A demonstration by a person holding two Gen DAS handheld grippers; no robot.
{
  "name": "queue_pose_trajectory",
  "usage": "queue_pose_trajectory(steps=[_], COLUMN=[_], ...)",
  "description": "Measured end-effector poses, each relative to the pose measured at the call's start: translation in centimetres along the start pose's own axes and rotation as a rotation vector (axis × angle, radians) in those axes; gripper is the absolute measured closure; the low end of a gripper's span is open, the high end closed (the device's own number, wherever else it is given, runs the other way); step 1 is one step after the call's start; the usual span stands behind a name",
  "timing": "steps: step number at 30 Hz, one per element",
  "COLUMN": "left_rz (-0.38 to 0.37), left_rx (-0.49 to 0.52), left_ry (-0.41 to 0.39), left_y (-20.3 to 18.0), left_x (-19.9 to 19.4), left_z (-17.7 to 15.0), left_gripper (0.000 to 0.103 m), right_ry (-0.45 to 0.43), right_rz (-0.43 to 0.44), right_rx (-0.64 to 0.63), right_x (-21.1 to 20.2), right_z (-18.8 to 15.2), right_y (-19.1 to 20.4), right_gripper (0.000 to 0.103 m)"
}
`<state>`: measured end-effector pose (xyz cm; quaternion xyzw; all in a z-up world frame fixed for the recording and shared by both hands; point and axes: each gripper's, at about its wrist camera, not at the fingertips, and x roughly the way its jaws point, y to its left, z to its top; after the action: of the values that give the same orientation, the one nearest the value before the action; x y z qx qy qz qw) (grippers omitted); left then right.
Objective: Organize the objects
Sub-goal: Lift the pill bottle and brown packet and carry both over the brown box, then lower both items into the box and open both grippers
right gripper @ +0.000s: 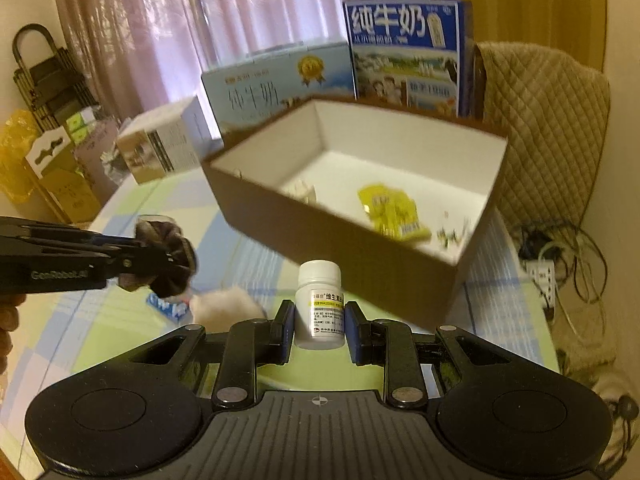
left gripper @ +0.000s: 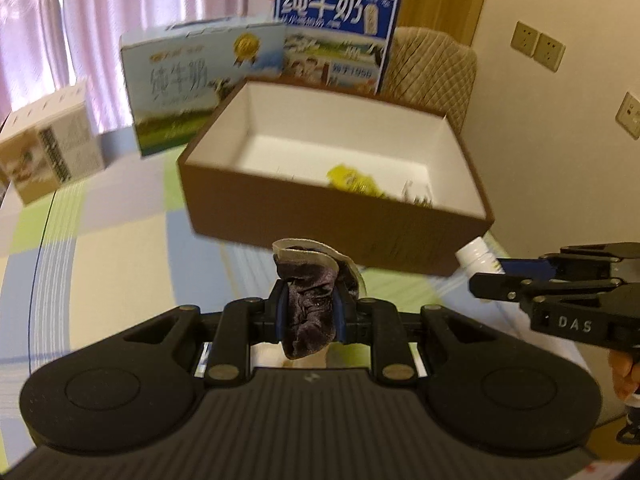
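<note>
My left gripper is shut on a crumpled dark purple velvet cloth with a pale lining, held above the table in front of the brown box. My right gripper is shut on a small white pill bottle with a yellow-striped label, upright, also just short of the box's near wall. In the right wrist view the left gripper with the cloth hangs at the left. The open box has a white inside and holds a yellow packet and small bits.
Two milk cartons and a small beige carton stand behind and left of the box. A fluffy white thing and a blue packet lie on the checked tablecloth. A quilted chair and cables sit at the right.
</note>
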<state>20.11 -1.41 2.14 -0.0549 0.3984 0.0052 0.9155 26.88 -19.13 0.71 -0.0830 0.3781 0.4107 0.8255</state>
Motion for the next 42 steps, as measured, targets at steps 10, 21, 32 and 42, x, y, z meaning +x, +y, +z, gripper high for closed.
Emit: queue_pose_trajectory(steps=[10, 21, 32, 42], left_rz=[-0.016, -0.023, -0.030, -0.017], left_rx=[0.039, 0.049, 0.025, 0.070], left_ry=[-0.071, -0.052, 0.096, 0.215], left_y=[-1.9, -3.0, -2.7, -2.2], left_x=[2.3, 7.4, 14.1, 18.0], left_z=[5.8, 10.2, 12.1, 11.7], left_gripper=[0.084, 0.084, 0.084, 0.084], right_ry=[-0.078, -0.058, 0.105, 0.209], right_rz=[0.002, -0.035, -0.037, -0.038], right_rx=[-0.019, -0.032, -0.052, -0.128], right_x=[0.9, 4.6, 10.6, 13.6], right_z=[4.8, 8.7, 9.0, 8.9], right_y=[-2.0, -5.7, -7.8, -8.0], right_gripper=[0.080, 0.080, 0.080, 0.080])
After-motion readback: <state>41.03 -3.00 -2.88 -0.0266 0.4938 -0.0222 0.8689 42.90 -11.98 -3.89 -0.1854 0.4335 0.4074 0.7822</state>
